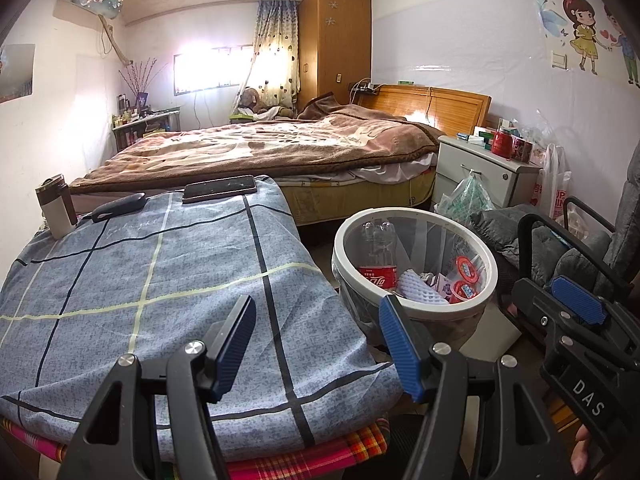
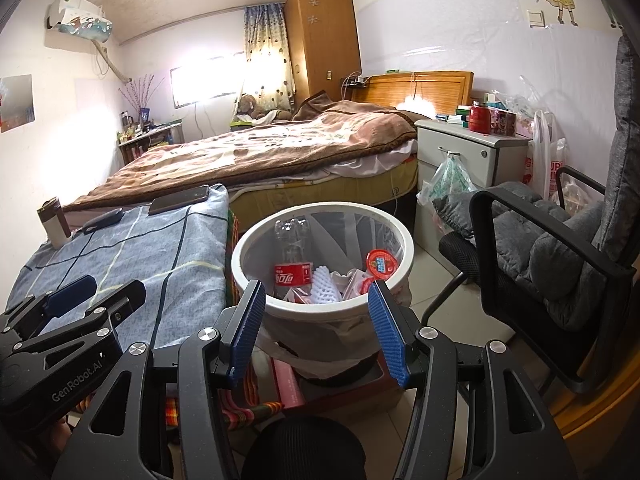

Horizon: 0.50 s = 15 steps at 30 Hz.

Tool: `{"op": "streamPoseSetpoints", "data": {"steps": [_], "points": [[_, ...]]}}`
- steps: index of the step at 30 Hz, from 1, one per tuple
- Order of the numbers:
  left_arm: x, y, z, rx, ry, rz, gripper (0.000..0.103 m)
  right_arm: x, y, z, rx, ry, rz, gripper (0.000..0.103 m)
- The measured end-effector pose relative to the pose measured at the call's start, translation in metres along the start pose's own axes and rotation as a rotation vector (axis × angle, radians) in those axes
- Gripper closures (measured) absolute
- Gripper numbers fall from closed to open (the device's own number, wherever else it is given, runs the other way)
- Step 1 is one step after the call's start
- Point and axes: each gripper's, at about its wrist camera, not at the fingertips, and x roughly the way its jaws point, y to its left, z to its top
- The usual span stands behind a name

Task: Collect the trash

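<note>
Bedroom; both tongs tilted down, open, w/ nothing held.

The white-rimmed trash bin holds a clear cola bottle with a red label, white foam netting and red-lidded cups. Left of the bin, the worktop wears a blue-grey cloth checked in dark and pale yellow lines over a red plaid layer. Behind the bin, the bed's blanket is brown and beige. Both hand-held grippers are black with blue ribbed pads.
</note>
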Motion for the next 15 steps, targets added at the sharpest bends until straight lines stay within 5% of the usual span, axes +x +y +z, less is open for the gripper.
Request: {"op": "streamPoseSetpoints", "data": {"steps": [15], "points": [[0.0000,0.0021,-0.0042,-0.004,0.007,-0.007,0.037,-0.0008,0.0007,-0.0008,0.000,0.001,0.001,0.047]]}}
